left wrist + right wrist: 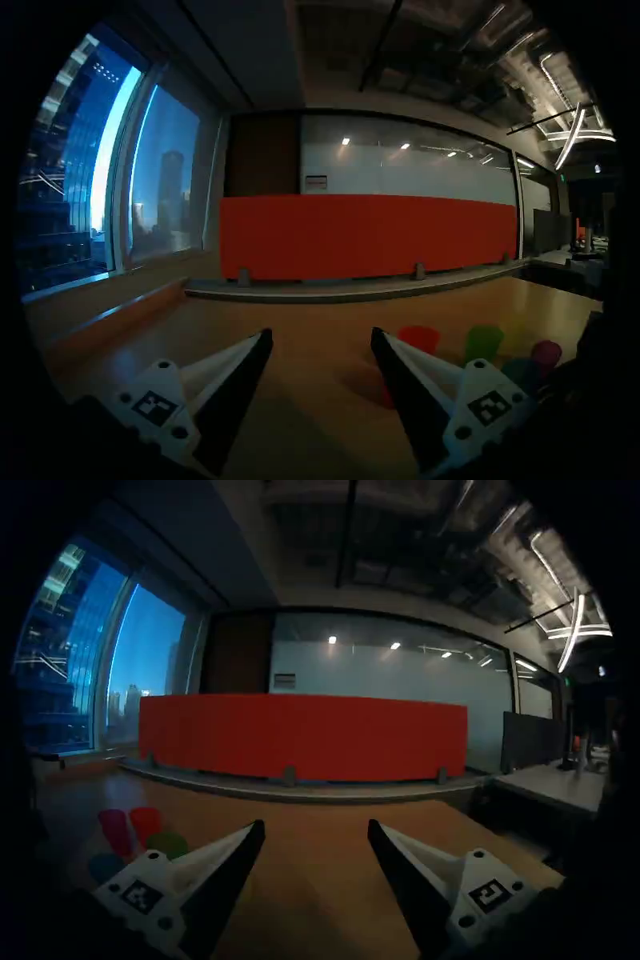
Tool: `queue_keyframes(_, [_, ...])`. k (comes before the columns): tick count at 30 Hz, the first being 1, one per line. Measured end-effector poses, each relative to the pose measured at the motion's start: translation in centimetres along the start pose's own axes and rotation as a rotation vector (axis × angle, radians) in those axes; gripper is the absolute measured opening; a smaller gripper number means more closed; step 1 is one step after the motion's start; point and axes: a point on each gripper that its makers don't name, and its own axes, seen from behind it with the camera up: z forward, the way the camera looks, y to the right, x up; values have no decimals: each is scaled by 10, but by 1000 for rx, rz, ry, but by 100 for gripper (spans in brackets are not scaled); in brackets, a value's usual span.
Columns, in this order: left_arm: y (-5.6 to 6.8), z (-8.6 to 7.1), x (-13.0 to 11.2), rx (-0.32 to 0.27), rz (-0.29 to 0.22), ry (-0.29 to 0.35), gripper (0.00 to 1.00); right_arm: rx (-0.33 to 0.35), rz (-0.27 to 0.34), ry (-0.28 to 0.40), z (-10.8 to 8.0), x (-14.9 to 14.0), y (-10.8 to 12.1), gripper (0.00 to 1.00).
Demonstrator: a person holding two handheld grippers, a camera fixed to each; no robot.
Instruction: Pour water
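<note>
Four of the task's things stand clustered on the table (320, 308): a red cup (418, 338), a green cup (484, 342), a pink cup (546, 353) and a blue cup (522, 373). In the left gripper view they sit low on the right, the red cup just behind that gripper's right finger. In the right gripper view the same cluster sits low on the left, partly behind the near finger. The left gripper (320, 334) hangs over bare wood with its tongs spread and nothing between them. The right gripper (314, 826) is likewise spread and empty. Both face an orange partition (368, 236) across the table, with a window (164, 184) to the left. The light is dim, and I cannot tell which cup holds water, or whether any does. The step in hand looks like the reach, with the task barely begun. To do it well, each gripper should turn inward toward the cluster, since neither is lined up with a cup. Because the cups stand close together, the fingers should come in from the open side and take an outer cup around its middle, so that no neighbour is knocked. One gripper could steady the receiving cup while the other tips slowly.
</note>
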Motion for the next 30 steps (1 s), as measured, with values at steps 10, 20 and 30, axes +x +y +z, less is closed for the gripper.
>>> queue_keyframes(10, [9,7,25,-20,-6,-6,91,13,-6,5,4,26,3,100])
queue_keyframes(20, [16,10,49,-52,-18,-9,91,23,5,-6,4,40,1,100])
queue_keyframes(30, [20,14,68,-69,-16,-29,91,34,1,-20,6,57,1,100])
